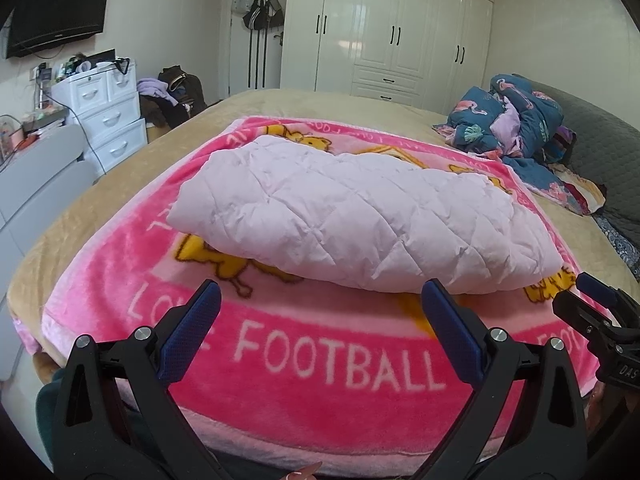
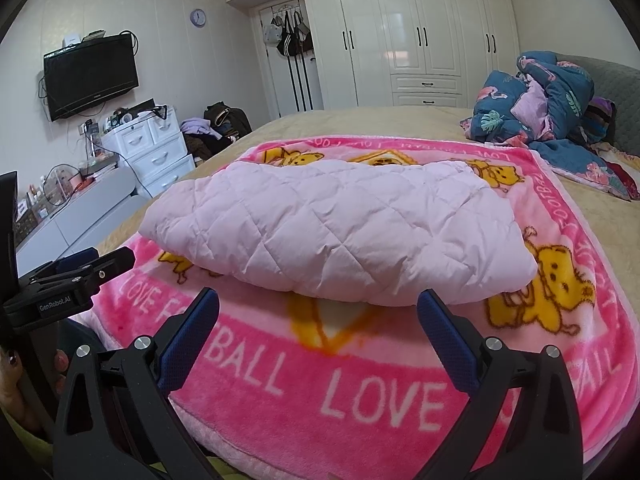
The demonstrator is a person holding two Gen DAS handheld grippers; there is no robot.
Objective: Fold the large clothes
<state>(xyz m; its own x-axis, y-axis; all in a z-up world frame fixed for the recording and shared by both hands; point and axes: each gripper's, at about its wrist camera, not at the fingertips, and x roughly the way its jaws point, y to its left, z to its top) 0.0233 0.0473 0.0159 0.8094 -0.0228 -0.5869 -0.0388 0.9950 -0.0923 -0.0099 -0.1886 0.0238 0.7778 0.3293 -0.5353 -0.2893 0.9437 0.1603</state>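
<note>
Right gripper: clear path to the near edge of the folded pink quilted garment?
Probably yes. The right gripper is open and empty, aimed at the pink quilted garment, whose near edge lies just ahead on the pink blanket. Nothing sits between them; the left gripper is off to the side.

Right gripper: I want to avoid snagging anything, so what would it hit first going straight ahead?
Most likely the near edge of the folded pink garment. The right gripper is open just short of it, above the blanket; depth is uncertain.

The left gripper [image 1: 320, 300] and right gripper [image 2: 318, 306] are alike: black plastic arms with silver screw heads and blue textured fingers [image 1: 192, 328]. White "GenRobot.AI" lettering marks the left gripper's side. Dark-painted fingernails [image 2: 11, 359] show beside that lettering.
</note>
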